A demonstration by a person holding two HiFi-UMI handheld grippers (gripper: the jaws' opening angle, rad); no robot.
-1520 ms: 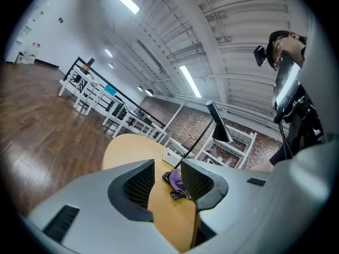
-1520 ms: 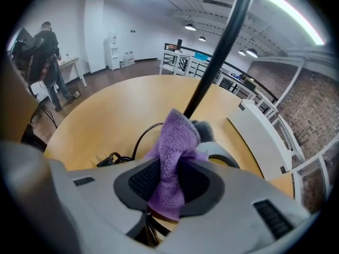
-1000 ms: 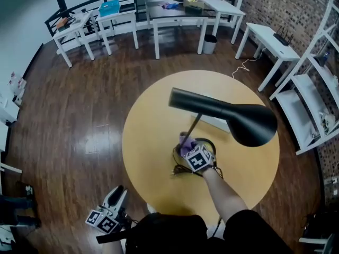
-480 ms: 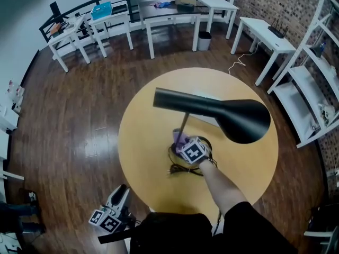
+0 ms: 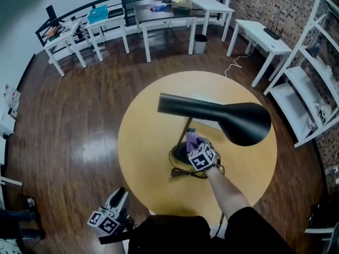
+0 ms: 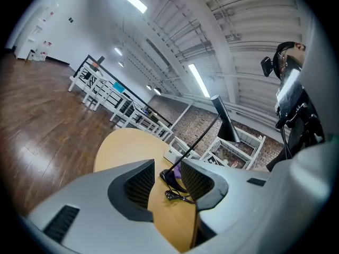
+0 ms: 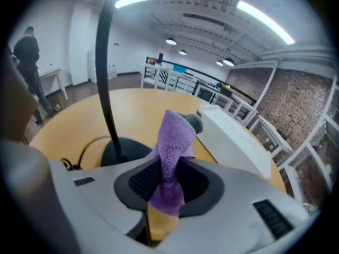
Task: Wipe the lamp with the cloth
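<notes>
A black desk lamp stands on the round yellow table, with its long cone shade high above the table, a thin stem and a round base. My right gripper is shut on a purple cloth that sticks up between its jaws, just right of the stem and above the base. My left gripper hangs low beside the table's near edge, held level, open and with nothing in it; the lamp base shows between its jaws.
A black cable lies coiled by the base. A white box rests on the table behind the lamp. White tables and shelves ring the room on the wooden floor. A person stands far off.
My right gripper with the cloth has shifted to the right, from the stem's left side to its right, over the base. The left gripper has stayed put.
</notes>
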